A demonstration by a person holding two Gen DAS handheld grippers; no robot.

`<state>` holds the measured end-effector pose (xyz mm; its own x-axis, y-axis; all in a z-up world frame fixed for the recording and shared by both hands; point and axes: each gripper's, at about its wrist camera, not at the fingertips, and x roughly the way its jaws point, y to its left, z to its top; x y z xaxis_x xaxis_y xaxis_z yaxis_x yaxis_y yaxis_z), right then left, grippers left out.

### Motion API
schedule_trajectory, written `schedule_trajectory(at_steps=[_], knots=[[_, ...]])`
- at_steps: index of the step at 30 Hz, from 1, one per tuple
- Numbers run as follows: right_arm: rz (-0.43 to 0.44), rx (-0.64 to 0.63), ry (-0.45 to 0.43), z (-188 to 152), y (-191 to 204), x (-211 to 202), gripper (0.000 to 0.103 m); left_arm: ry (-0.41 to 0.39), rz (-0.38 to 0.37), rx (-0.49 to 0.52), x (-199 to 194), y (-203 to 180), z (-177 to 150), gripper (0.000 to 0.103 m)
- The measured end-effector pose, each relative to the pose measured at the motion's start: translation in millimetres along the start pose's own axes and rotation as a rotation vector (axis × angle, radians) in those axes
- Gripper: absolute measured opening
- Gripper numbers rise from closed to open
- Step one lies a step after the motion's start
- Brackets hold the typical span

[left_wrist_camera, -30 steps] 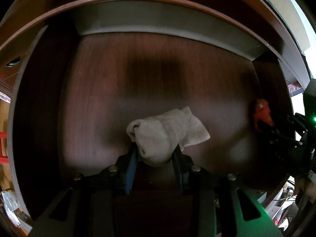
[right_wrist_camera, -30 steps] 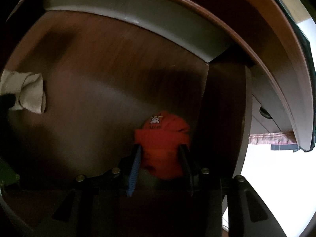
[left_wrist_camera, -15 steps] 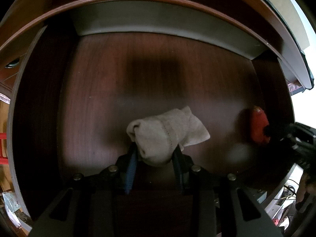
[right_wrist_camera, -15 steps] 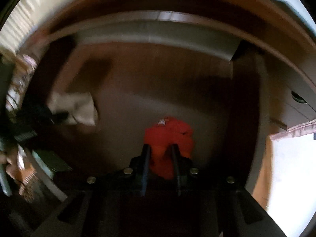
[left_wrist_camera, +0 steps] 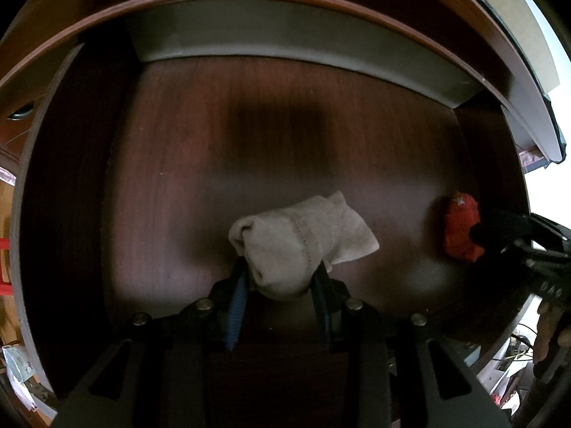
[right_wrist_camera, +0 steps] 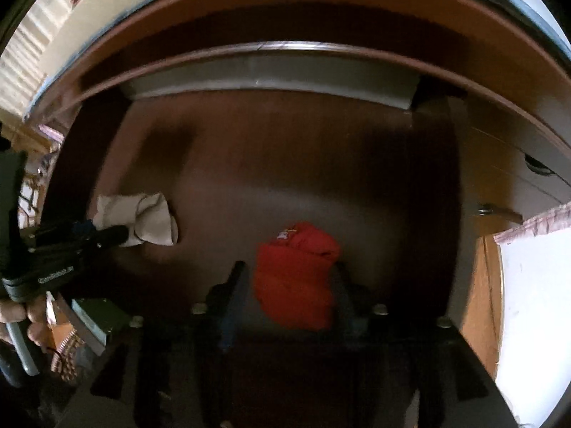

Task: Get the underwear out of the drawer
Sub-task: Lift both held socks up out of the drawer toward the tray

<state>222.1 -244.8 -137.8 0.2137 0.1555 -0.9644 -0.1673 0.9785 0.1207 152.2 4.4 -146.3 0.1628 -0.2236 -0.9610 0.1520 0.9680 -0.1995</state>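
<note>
Jaws of the left gripper (left_wrist_camera: 282,278) pinch a rolled bundle of beige underwear (left_wrist_camera: 299,239), both pads pressed against its sides; the loose end of the fabric fans out ahead and to the right, over the dark wooden floor of the drawer (left_wrist_camera: 249,149). On the right gripper (right_wrist_camera: 289,285) the jaws have just been opening and now stand spread, with a bunched piece of red underwear (right_wrist_camera: 296,274) between them. The red cloth lies against the right-hand finger, while a clear gap shows between it and the left-hand finger (right_wrist_camera: 232,285), so it is not squeezed. A small white printed patch sits near its far tip. The right wrist view is somewhat blurred, so I cannot tell whether the red piece rests on the drawer floor or is slightly off it.

Both bundles are inside the open drawer, well apart, the beige one toward its left side and the red one toward its right. From the left wrist view the red piece appears at the right edge, with the dark fingers of the other gripper beside it. A grey back panel (left_wrist_camera: 285,39) closes the far end of the drawer, and a reddish-brown cabinet rail (right_wrist_camera: 285,48) curves above it. At the lower left of the right wrist view a person's fingers (right_wrist_camera: 21,315) wrap the left gripper's handle.
</note>
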Motion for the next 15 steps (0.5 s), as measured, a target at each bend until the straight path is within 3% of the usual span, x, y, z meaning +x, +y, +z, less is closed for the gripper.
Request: schedule_trajectory(at_steps=[15], knots=[[-0.134, -0.048, 0.121, 2.9, 17.4, 36.4, 0.052, 0.011, 0.032, 0.027, 1.7, -10.5, 2.4, 0.034]])
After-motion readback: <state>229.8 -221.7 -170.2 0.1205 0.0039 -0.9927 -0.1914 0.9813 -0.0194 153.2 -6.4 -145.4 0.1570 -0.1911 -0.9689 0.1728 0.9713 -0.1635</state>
